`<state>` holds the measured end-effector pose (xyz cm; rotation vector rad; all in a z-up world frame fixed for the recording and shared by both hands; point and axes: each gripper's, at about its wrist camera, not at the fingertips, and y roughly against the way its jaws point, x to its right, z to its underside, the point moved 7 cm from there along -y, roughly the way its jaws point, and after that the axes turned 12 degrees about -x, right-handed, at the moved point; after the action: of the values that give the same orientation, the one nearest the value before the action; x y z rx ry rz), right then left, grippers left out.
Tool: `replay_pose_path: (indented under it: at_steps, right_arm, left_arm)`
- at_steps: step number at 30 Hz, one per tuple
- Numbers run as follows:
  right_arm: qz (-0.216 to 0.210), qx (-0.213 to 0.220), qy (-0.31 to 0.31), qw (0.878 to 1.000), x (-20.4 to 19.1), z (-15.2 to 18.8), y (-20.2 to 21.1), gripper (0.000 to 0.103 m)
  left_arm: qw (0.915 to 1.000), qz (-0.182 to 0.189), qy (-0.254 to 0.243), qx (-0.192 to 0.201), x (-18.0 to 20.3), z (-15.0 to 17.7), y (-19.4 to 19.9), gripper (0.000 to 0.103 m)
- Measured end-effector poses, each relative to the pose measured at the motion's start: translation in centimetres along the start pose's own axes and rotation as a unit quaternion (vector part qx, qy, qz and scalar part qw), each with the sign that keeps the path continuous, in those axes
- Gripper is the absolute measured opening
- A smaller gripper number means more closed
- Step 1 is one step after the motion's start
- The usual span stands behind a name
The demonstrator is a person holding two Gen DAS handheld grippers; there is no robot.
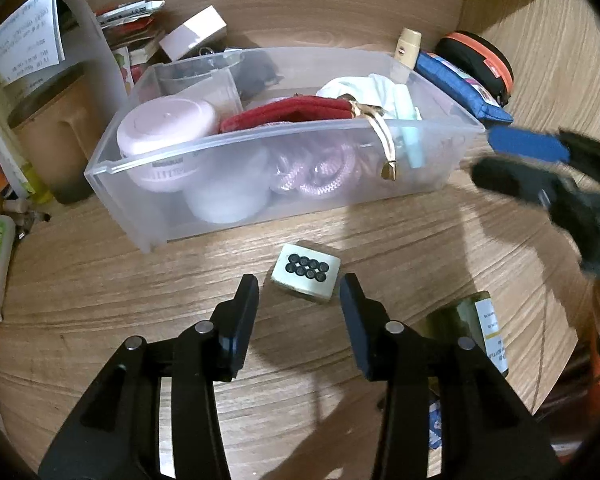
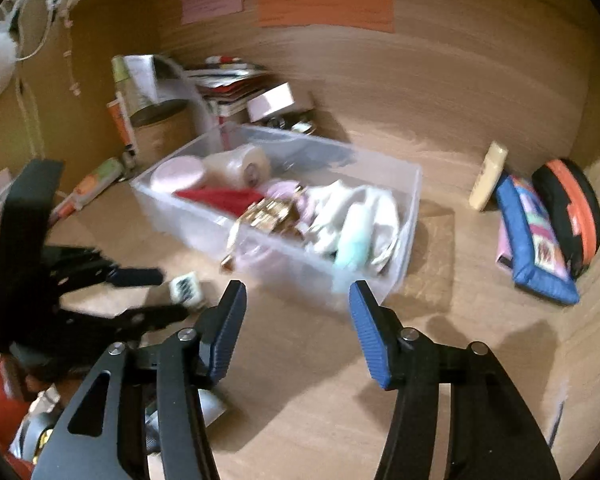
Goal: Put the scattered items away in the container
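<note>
The left gripper (image 1: 300, 300) points steeply down at the wooden desk (image 1: 100, 300), its jaws parted with nothing between the pads. A small pale tile (image 1: 305, 273) lies flat on the desk just ahead of the fingertips, nearer the right finger and touching neither. Its top face carries two rows of dark rings, and its sides look greenish white.

The right gripper (image 2: 296, 300) also slopes downward, and its jaws stand open and empty; its blue ribbed pads (image 2: 370, 332) face each other with bare desk showing between them. From the left wrist view it appears blurred at the right edge, near the end of the bin (image 1: 260, 148).

The bin is a clear plastic box sitting on the desk just beyond the tile. Inside it lie a pink round case (image 1: 166, 124) at the left end, a red pouch (image 1: 288, 114) with a gold clasp across the middle, pink cord (image 1: 312, 176) beneath it, and white cloth (image 1: 364, 90) with a mint tube (image 1: 410, 136) at the right end.

Outside the bin, to its right, a cream bottle (image 2: 488, 176) leans upright, with a blue pouch (image 2: 536, 240) and a black and orange case (image 2: 572, 208) propped beside it. A dark bottle (image 1: 476, 328) lies near the left gripper's right finger.
</note>
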<state>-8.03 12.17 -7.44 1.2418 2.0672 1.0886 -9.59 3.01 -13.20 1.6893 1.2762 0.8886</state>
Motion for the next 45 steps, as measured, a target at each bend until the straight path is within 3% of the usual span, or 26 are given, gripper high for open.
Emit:
replay_pose_path:
  at_steps: [7,15,21,33,38,45]
  right_arm:
    - [-0.055,-0.033,-0.003,0.998,-2.8,3.7,-0.5,0.052]
    - [-0.082,-0.062,0.003,0.995,-4.7,6.1,-2.1,0.052]
    - [-0.096,-0.06,-0.006,0.994,-4.5,6.5,-2.1,0.052]
    - [-0.079,-0.078,-0.008,0.994,-3.3,7.8,-3.0,0.055]
    - [-0.071,-0.073,-0.02,0.995,-2.5,7.7,-2.9,0.038]
    - [-0.067,-0.063,-0.032,0.995,-1.7,7.1,-2.6,0.038]
  left_arm:
    - [0.9999,-0.005,0.005,-0.007,-0.1,0.3,-0.4,0.042]
    - [0.9998,0.0,0.012,-0.017,-0.2,0.2,-0.7,0.042]
    - [0.9997,-0.007,0.013,-0.02,0.2,-0.3,-1.1,0.042]
    - [0.9994,-0.025,0.018,-0.015,0.1,-0.8,-1.3,0.038]
    - [0.9993,-0.03,0.02,-0.011,0.1,-0.9,-1.2,0.038]
    - [0.9993,-0.027,0.027,-0.002,-0.2,-1.0,-0.7,0.038]
